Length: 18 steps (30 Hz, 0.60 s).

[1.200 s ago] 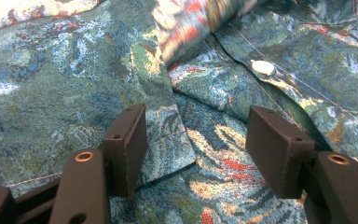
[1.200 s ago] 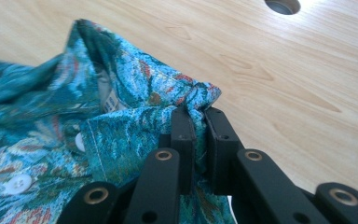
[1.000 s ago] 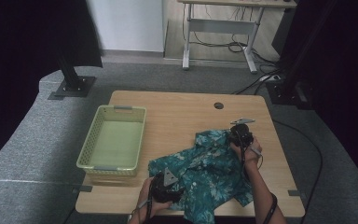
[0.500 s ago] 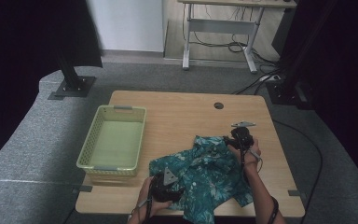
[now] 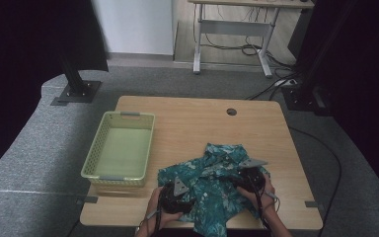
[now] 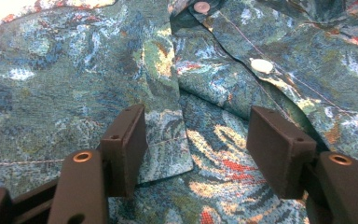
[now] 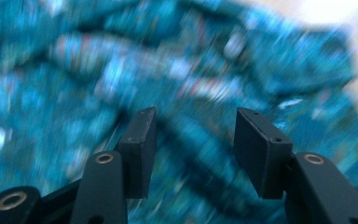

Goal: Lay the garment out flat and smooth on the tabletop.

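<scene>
A teal patterned shirt [image 5: 212, 185] lies crumpled at the near edge of the wooden table [image 5: 192, 123], w/ a pale green basket [image 5: 121, 148] just to its left. The left gripper [image 5: 177, 195] rests on the shirt's near-left part, jaws released & spread over a fabric fold, not pinching it. The right gripper [image 5: 249, 178], its jaws having just been opening, hovers over the shirt's right side; blurred view, but apparently nothing is clamped between them.
</scene>
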Tool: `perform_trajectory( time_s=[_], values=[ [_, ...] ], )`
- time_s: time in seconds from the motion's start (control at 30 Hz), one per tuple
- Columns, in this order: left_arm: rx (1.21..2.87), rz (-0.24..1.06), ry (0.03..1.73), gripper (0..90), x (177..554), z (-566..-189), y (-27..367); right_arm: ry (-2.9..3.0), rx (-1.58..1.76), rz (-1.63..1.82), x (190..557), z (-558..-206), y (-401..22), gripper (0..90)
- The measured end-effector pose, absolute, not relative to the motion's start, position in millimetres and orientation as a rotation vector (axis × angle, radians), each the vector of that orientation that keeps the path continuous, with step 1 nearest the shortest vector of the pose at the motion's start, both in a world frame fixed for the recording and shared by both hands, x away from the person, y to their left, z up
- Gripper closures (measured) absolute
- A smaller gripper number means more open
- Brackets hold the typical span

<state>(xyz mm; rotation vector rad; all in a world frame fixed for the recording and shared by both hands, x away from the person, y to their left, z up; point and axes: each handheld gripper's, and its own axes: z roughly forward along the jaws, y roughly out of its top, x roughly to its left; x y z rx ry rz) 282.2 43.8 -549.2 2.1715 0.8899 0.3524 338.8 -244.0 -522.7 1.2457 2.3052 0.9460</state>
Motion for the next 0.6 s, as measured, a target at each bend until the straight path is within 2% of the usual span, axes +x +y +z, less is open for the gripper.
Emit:
perform_trajectory(
  time_s=[0.2, 0.6],
  values=[
    [2.171, 0.349, 0.892, 37.5, 282, -549, 44, 2.308, 1.225, 0.912, 314, -545, -237, 48.0],
    [2.2, 0.362, 0.904, 36.9, 282, -547, 46, 2.186, 1.242, 0.99, 291, -555, -227, 49.8]
  ],
)
